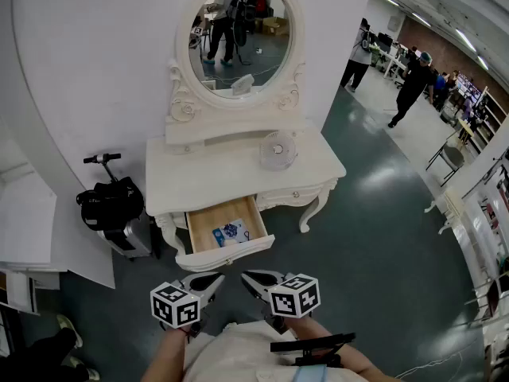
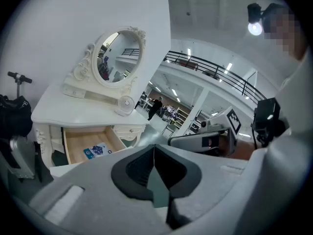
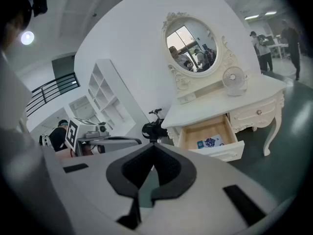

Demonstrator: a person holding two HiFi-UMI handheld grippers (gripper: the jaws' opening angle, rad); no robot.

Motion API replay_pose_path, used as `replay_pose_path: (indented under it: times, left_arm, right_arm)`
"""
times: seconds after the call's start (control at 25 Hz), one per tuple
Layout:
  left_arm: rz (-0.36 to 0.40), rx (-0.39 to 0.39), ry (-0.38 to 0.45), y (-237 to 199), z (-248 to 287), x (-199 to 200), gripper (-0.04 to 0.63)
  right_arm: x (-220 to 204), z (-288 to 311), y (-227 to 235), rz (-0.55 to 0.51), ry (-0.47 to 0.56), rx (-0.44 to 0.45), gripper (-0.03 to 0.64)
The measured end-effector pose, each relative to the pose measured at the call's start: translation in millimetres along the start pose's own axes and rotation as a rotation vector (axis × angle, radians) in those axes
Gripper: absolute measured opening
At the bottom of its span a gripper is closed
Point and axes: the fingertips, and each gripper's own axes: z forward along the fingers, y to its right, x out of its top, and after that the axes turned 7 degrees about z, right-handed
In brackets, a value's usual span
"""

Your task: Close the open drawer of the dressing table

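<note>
Both the left gripper [image 1: 205, 283] and right gripper [image 1: 258, 281] are held side by side just in front of the ornate white wooden dressing table [image 1: 207, 173]. They're tipped slightly down, jaws pressed together, nothing pinched. The table's light-wood drawer with a white front [image 1: 227, 255] is pulled out toward them, and a small blue-and-white packet [image 1: 231, 231] is laid flat inside. A small white fan [image 1: 277, 150] is parked on the tabletop.

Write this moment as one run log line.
drawer: open, blue packet inside | left gripper: shut, empty, clear of drawer | right gripper: shut, empty, clear of drawer | closing: not yet begun
</note>
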Motion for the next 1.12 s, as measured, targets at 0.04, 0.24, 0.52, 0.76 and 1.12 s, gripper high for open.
replay_pose_path:
  times: [0.04, 0.24, 0.52, 0.76, 1.12]
  left_arm:
    - [0.003, -0.001, 0.001, -1.4, 0.6, 1.8, 0.011]
    - [0.005, -0.005, 0.003, -6.2, 1.3, 5.1, 0.011]
    - [-0.008, -0.002, 0.009, -11.1, -0.1, 4.2, 0.011]
    - [-0.013, 0.0, 0.007, -18.7, -3.7, 6.0, 0.011]
    - [-0.03, 0.004, 0.011, -31.0, -15.9, 3.3, 0.011]
  right_arm:
    - [2.4, 1.1, 0.2, 0.0, 0.004, 0.0, 0.014]
    - [7.8, 5.8, 1.1, 0.0, 0.01, -0.004, 0.014]
    - [7.5, 11.1, 0.1, 0.005, -0.003, 0.003, 0.014]
    - [11.7, 18.5, -0.6, 0.035, 0.0, 0.011, 0.015]
    - [11.9, 31.7, -1.9, 0.026, -0.007, -0.016, 0.017]
